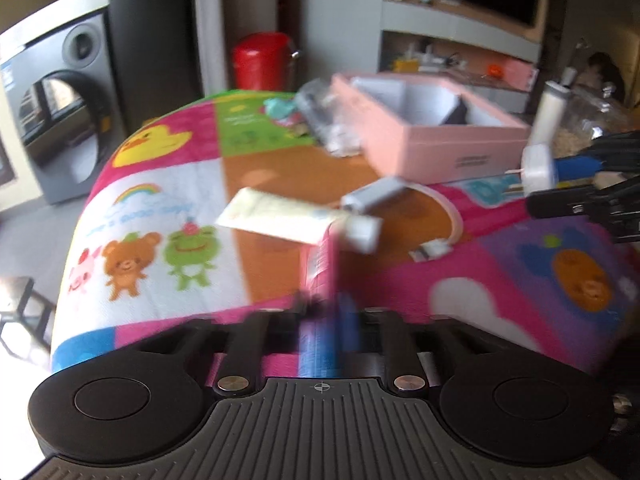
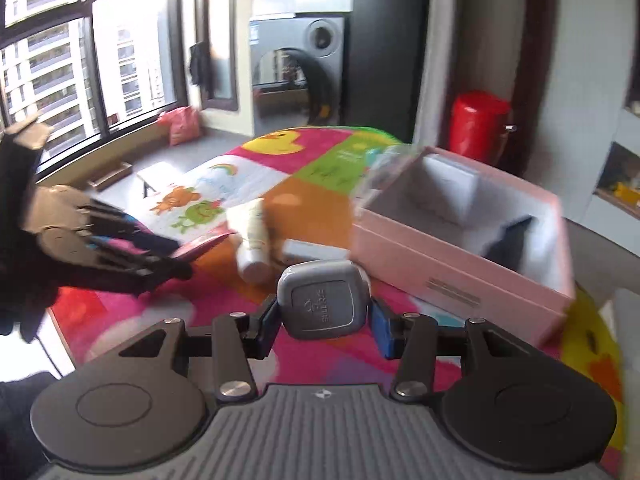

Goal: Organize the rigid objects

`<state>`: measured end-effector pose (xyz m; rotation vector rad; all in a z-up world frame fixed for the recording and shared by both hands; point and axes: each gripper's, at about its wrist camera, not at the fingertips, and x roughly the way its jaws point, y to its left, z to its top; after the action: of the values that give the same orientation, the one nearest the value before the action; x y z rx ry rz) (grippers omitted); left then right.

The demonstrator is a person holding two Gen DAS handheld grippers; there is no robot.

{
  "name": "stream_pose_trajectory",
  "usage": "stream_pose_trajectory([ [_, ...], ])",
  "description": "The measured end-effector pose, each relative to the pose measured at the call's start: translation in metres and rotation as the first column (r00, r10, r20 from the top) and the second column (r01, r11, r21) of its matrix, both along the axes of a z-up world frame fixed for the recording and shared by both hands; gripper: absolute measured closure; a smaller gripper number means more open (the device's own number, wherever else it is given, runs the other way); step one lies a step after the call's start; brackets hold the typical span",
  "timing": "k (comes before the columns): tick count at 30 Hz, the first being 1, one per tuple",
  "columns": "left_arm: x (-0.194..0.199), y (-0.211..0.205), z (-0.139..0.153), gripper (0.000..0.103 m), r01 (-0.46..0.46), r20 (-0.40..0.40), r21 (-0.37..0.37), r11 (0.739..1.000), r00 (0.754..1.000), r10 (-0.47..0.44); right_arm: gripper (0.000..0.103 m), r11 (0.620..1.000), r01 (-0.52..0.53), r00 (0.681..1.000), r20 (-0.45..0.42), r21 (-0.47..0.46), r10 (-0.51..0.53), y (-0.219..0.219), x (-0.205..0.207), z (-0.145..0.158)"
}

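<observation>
**Two grippers, each holding something**

The left gripper [image 1: 320,300] has its jaws closed tight on a thin pink pack [image 1: 318,264], near the front of the tabletop [image 1: 280,168]. The right gripper [image 2: 324,320] has its jaws closed on a small grey charger [image 2: 322,300], just beside the open pink box [image 2: 460,256]. A cream tube [image 1: 280,216] and a white cable [image 1: 436,216] lie between them on the bright cloth.

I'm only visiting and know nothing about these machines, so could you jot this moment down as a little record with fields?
Surface: cartoon blanket
Left gripper: shut on a thin pink packet
Right gripper: shut on a grey charger plug
Open container: pink box, a dark item inside
Loose on blanket: cream tube, white adapter cable
Picture quality: left view blurred
</observation>
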<state>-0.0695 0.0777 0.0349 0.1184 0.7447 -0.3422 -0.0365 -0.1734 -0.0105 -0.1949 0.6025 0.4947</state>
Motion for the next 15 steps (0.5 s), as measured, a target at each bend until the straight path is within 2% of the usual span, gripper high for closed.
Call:
stream_pose_trajectory([
  [4, -0.007, -0.012, 0.017, 0.091, 0.037, 0.043, -0.021, 0.999, 0.998, -0.036, 0.056, 0.999, 0.038, 0.999, 0.023, -0.010, -0.037, -0.017, -0.013, -0.001],
  [9, 0.002, -0.017, 0.003, 0.089, 0.026, -0.056, 0.012, 1.000, 0.998, -0.026, 0.056, 0.998, 0.059, 0.997, 0.040, -0.001, -0.059, -0.025, -0.020, -0.007],
  [10, 0.003, -0.018, -0.003, 0.082, 0.027, -0.081, 0.028, 0.999, 0.996, -0.024, 0.056, 0.998, 0.063, 0.997, 0.034, 0.001, -0.063, -0.027, -0.020, -0.010],
  [11, 0.000, -0.020, -0.005, 0.082, 0.039, -0.049, 0.036, 0.999, 0.998, -0.037, 0.056, 0.998, 0.069, 0.997, 0.026, 0.000, -0.069, -0.028, -0.019, -0.015],
  [15, 0.004, -0.028, -0.006, 0.081, 0.034, -0.045, 0.076, 0.996, 0.998, -0.031, 0.056, 0.992, 0.122, 0.992, -0.027, -0.033, -0.123, -0.029, -0.007, -0.037],
])
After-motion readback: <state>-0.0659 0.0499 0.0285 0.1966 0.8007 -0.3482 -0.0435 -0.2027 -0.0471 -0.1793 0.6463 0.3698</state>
